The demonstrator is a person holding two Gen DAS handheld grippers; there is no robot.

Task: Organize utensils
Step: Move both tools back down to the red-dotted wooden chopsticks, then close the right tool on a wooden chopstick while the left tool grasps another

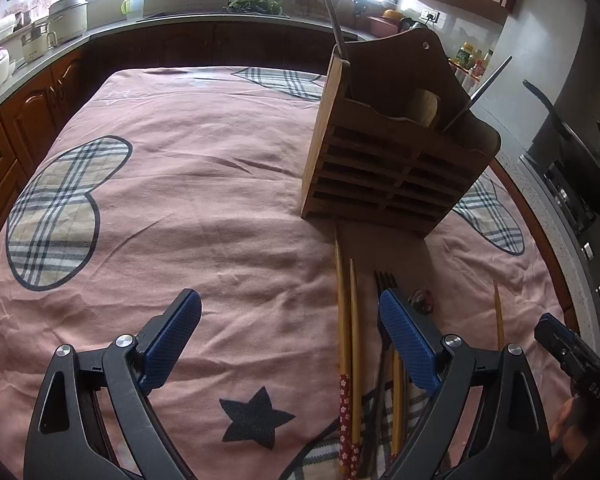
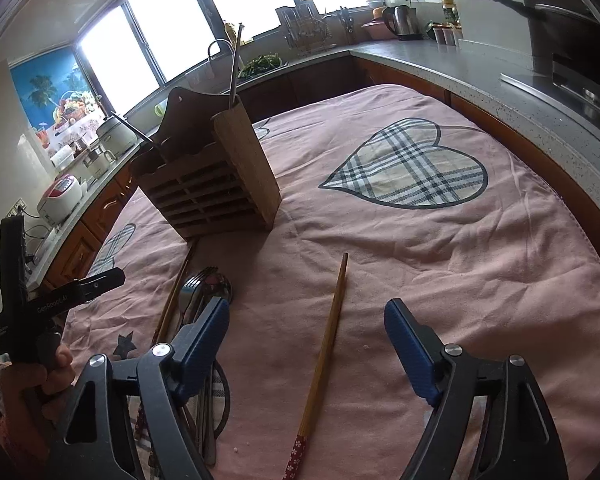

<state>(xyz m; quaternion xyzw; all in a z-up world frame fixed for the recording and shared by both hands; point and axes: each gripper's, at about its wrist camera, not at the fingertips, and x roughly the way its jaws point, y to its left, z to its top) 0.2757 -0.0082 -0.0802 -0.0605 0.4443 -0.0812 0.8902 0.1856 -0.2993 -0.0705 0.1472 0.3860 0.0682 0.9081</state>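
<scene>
— Pink cloth (image 2: 380, 264) with plaid hearts covers the table, and on it we have the wooden utensil holder (image 1: 396, 160) standing upright, a couple of long handles already poking out of its top.

— Where do our grippers sit?

— Our left gripper (image 1: 290, 318) hangs over bare cloth with its jaws spread wide and nothing between them. Just past its right-hand pad lies the bundle: two bamboo chopsticks (image 1: 348, 328) with red flowered ends, a dark fork (image 1: 384, 280) and what looks like a spoon (image 1: 422, 300) behind it, all pointing toward the holder's base.

— And our right one?

— Our right gripper (image 2: 306, 320) is also well open and grips nothing. A single chopstick (image 2: 328, 336) lies on the cloth between its two pads, touching neither, its thin tip aimed at the holder. The rest of the utensils sit beside its left pad, partly hidden, so we cannot count them from that side
</scene>
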